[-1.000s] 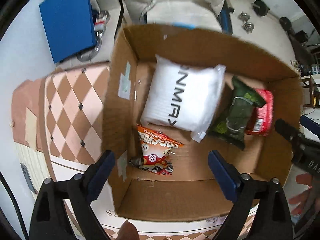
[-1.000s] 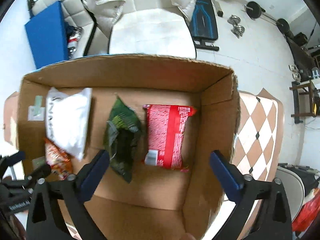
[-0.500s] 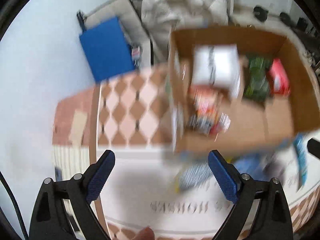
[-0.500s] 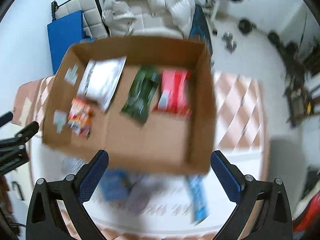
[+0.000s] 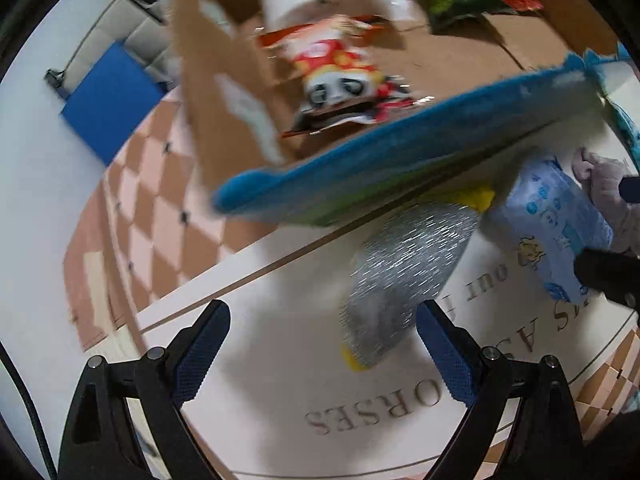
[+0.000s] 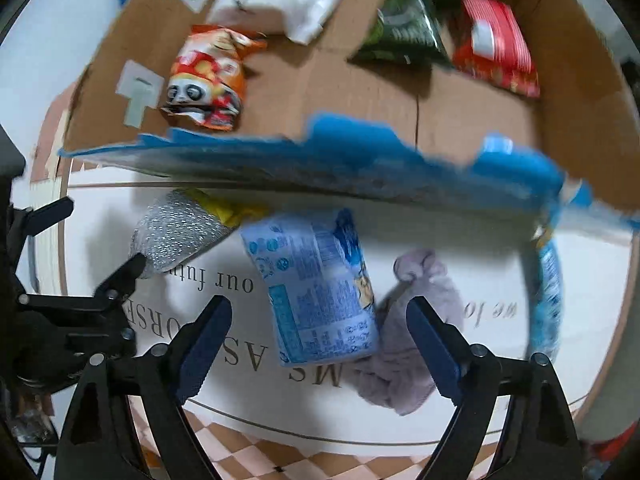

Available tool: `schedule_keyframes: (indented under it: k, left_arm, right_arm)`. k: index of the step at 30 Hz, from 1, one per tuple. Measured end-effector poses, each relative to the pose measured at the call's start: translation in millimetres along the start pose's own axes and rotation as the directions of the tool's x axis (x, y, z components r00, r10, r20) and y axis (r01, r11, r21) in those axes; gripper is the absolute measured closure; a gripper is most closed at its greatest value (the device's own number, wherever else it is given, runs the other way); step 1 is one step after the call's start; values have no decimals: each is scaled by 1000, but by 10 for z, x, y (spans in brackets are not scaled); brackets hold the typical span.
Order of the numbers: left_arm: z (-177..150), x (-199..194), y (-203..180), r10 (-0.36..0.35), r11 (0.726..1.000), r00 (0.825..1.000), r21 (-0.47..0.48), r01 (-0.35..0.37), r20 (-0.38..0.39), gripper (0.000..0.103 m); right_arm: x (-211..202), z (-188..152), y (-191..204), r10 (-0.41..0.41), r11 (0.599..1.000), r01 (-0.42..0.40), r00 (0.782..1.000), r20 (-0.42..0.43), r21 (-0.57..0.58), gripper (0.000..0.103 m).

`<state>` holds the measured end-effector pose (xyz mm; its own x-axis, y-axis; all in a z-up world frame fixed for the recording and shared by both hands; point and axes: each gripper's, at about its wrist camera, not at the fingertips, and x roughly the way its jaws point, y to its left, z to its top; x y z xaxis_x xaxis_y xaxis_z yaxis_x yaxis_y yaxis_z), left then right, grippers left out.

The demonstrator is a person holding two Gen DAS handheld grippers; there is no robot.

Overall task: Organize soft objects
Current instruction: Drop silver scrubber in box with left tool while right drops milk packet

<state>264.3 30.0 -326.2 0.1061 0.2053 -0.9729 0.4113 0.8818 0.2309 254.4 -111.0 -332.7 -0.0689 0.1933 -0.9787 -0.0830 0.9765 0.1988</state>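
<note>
Hovering with both claws released, our right gripper faces the light, crinkly blue packet beside the box's front edge; we pinch its middle.

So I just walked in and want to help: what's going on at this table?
A person with two handheld grippers is sorting soft items into a cardboard box. Four packs already lie inside. Both grippers are open and empty: the left gripper faces a silver pouch, the right gripper a light blue pack beside a lilac cloth on the white mat.
</note>
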Motion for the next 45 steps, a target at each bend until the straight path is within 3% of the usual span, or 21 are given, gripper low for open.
schedule_keyframes:
  k: [3, 7, 9, 11, 13, 16, 18, 20, 23, 25, 27, 29, 30, 34, 40, 43, 44, 45]
  left_arm:
    - [64, 99, -106, -57, 998, 998, 27, 57, -21, 8]
    - [146, 220, -213, -61, 997, 997, 49, 64, -52, 10]
    - [149, 272, -204, -98, 995, 993, 1, 98, -72, 39]
    - [114, 283, -137, -149, 986, 986, -83, 143, -75, 49]
    - [35, 325, -33, -211, 963, 974, -191, 191, -88, 52]
    - [-208, 393, 142, -330, 874, 938, -410, 260, -109, 52]
    - [-451, 441, 218, -427, 783, 896, -547, 296, -125, 52]
    - [-669, 470, 257, -484, 708, 867, -635, 308, -119, 52]
    - [-838, 468, 285, -494, 668, 863, -681, 300, -104, 52]
    - [-876, 455, 286, -493, 662, 866, -681, 312, -82, 49]
    - [-921, 455, 272, -519, 662, 852, -663, 349, -69, 32]
    - [-959, 477, 249, -523, 661, 850, -663, 352, -70, 31]
    - [-948, 475, 257, -520, 663, 851, -663, 348, -72, 31]
    - [-843, 397, 165, -489, 687, 868, -650, 326, -82, 31]
    - [-785, 334, 64, -429, 731, 898, -620, 284, -95, 32]
    - [-718, 187, -61, -360, 766, 928, -599, 234, -97, 53]
    - [-714, 158, -85, -379, 758, 921, -601, 253, -91, 56]
    - [-697, 142, -91, -419, 733, 904, -617, 286, -79, 57]
  right_arm:
    - [11, -81, -132, 56, 997, -55, 998, -18, 45, 12]
    - [4, -80, -179, 31, 999, -30, 999, -23, 30, 12]
    - [-50, -71, -192, 40, 999, -39, 999, -16, 30, 12]
    - [-147, -81, -224, 63, 998, -63, 998, 6, 33, 12]
    - [-194, -97, -225, 66, 998, -66, 998, 13, 21, 12]
    - [-182, -107, -207, 49, 999, -49, 999, 1, -8, 12]
    - [-118, -93, -100, 30, 999, -30, 1000, 1, -32, 12]
    - [-60, -76, -9, 15, 998, -15, 1000, 3, -60, 12]
    - [85, -19, 141, -17, 995, 15, 1000, -16, -103, 12]
    - [183, 2, 236, -72, 988, 68, 997, -21, -135, 12]
    - [306, -9, 335, -135, 976, 130, 991, -15, -176, 13]
    - [452, -57, 379, -180, 962, 168, 983, -36, -213, 40]
    - [487, -87, 375, -179, 963, 165, 983, -46, -213, 40]
    - [421, -276, 277, -155, 973, 142, 986, -59, -181, 54]
    - [416, -753, 67, -160, 974, 143, 983, -88, -174, 55]
    - [401, -891, 24, -159, 976, 144, 984, -81, -162, 55]
    - [394, -896, 17, -156, 978, 144, 985, -76, -152, 55]
    - [387, -900, 0, -156, 979, 145, 985, -74, -140, 55]
